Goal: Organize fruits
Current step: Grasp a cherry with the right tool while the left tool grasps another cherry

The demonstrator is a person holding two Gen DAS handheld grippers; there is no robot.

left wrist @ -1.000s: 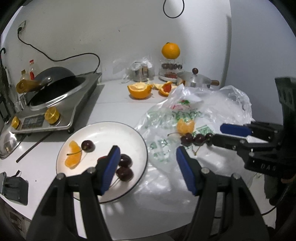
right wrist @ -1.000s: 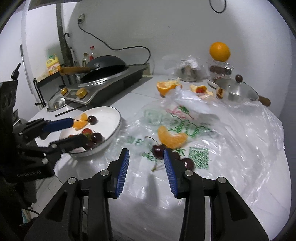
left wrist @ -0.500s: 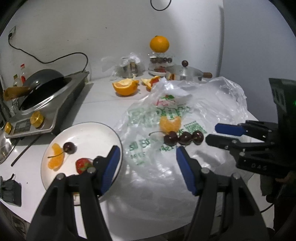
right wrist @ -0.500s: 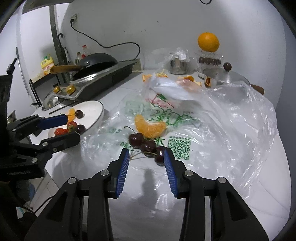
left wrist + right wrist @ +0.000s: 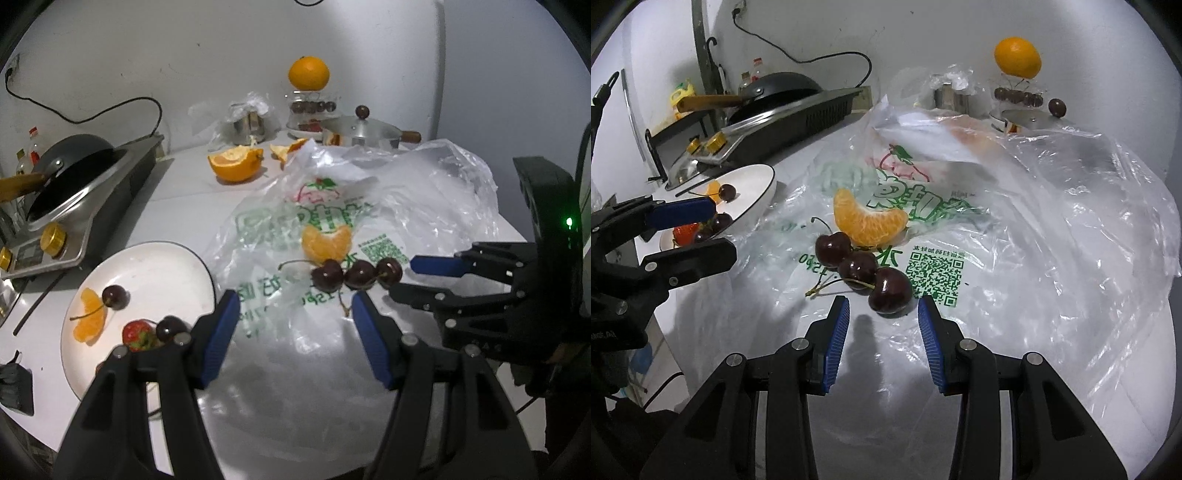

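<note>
Three dark cherries (image 5: 356,274) (image 5: 862,271) lie in a row on a clear plastic bag (image 5: 424,206) (image 5: 1052,229), beside a tangerine segment (image 5: 326,243) (image 5: 870,219). A white plate (image 5: 159,269) (image 5: 753,182) at the left holds a tangerine segment (image 5: 88,319), cherries (image 5: 114,296) and a strawberry (image 5: 135,332). My left gripper (image 5: 291,328) is open and empty, just before the cherries; it shows at the left of the right wrist view (image 5: 698,230). My right gripper (image 5: 882,317) is open and empty, its jaws either side of the nearest cherry; it shows at the right of the left wrist view (image 5: 406,275).
An induction cooker with a black wok (image 5: 70,184) (image 5: 775,96) stands at the left. A halved orange (image 5: 236,166), a lidded pot (image 5: 360,134), a wrapped metal cup (image 5: 249,123) and a jar topped with a whole orange (image 5: 309,74) (image 5: 1017,57) stand at the back wall.
My left gripper has moved right, off the plate and toward the cherries on the bag. My right gripper has moved forward, closer to the nearest cherry. Both stay open.
</note>
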